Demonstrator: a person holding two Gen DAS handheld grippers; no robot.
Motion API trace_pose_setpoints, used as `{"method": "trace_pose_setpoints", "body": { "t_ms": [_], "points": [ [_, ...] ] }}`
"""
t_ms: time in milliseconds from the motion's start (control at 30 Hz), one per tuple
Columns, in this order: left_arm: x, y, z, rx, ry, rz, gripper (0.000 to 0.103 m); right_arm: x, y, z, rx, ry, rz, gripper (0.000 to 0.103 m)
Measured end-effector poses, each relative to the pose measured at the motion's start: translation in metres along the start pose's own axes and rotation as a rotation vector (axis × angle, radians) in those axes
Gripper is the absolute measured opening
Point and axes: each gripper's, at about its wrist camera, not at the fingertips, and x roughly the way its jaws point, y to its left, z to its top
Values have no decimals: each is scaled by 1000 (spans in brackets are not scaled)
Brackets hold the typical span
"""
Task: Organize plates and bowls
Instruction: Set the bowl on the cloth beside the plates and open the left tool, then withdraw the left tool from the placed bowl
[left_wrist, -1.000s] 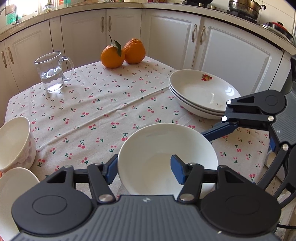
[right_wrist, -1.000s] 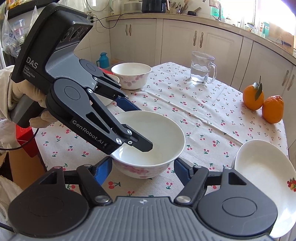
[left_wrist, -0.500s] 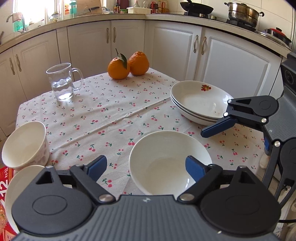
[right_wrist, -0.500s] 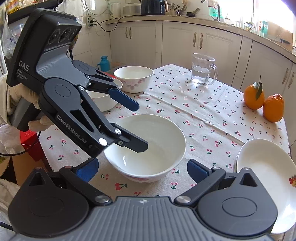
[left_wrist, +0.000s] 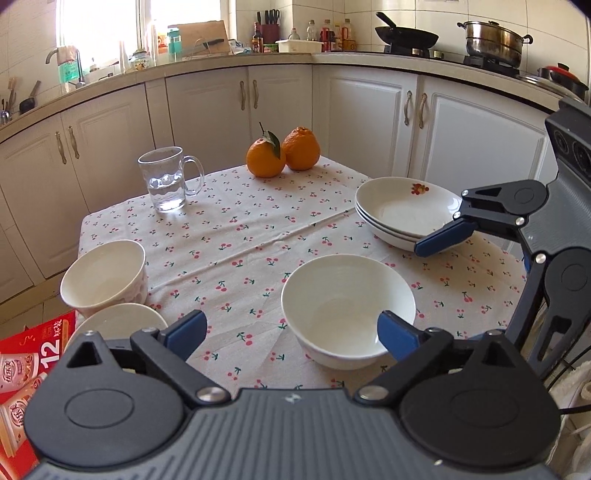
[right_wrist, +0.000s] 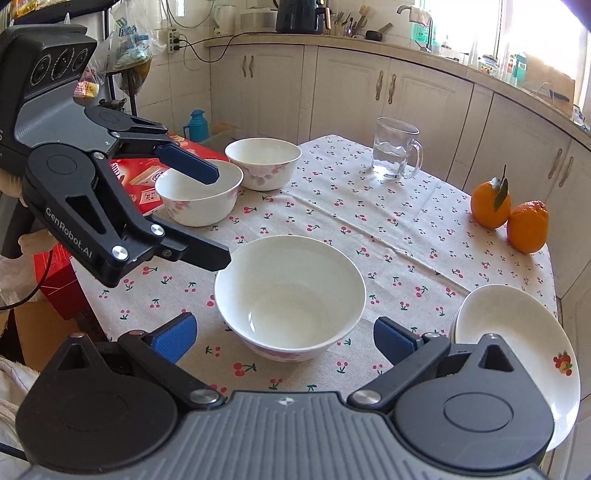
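Note:
A white bowl with a pink pattern stands alone on the cherry-print tablecloth. My left gripper hangs just behind it, jaws opening wide and neither pad pressing on the bowl. My right gripper is open too, with the same bowl in front of its spread fingers, untouched. From the right wrist view the left gripper reaches in from the left, above the bowl's rim. Two more bowls sit at the table's far left corner. A stack of plates rests on the right.
A glass mug with water and two oranges stand at the far side of the table. A red carton lies beyond the left table edge. White cabinets surround the table closely.
Both grippers have opened and let go of the middle bowl, which now sits on the cloth. The left gripper has drawn back and risen; the right has stayed put.

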Motion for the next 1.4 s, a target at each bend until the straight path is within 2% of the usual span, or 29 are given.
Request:
{"method": "trace_pose_setpoints", "body": {
  "t_ms": [233,467,567,767,900,1100,1400],
  "points": [
    [-19,-1,-20,-47,7,9,100,-5,3,2,22,8,-41,103],
    [-36,9,-34,-30,-3,120,100,-5,14,9,-42,-1,-88,103],
    [-40,18,-41,-28,22,171,100,-3,20,18,-69,-7,-69,103],
    [-40,45,-54,-138,55,216,100,7,33,40,-113,-19,-29,103],
    [-39,57,-62,-162,58,241,100,18,40,54,-131,-13,-2,103],
    [-37,76,-65,-204,44,238,100,38,51,72,-174,6,21,103],
    [-30,101,-71,-225,-1,238,100,65,51,95,-173,26,53,103]
  ]
}}
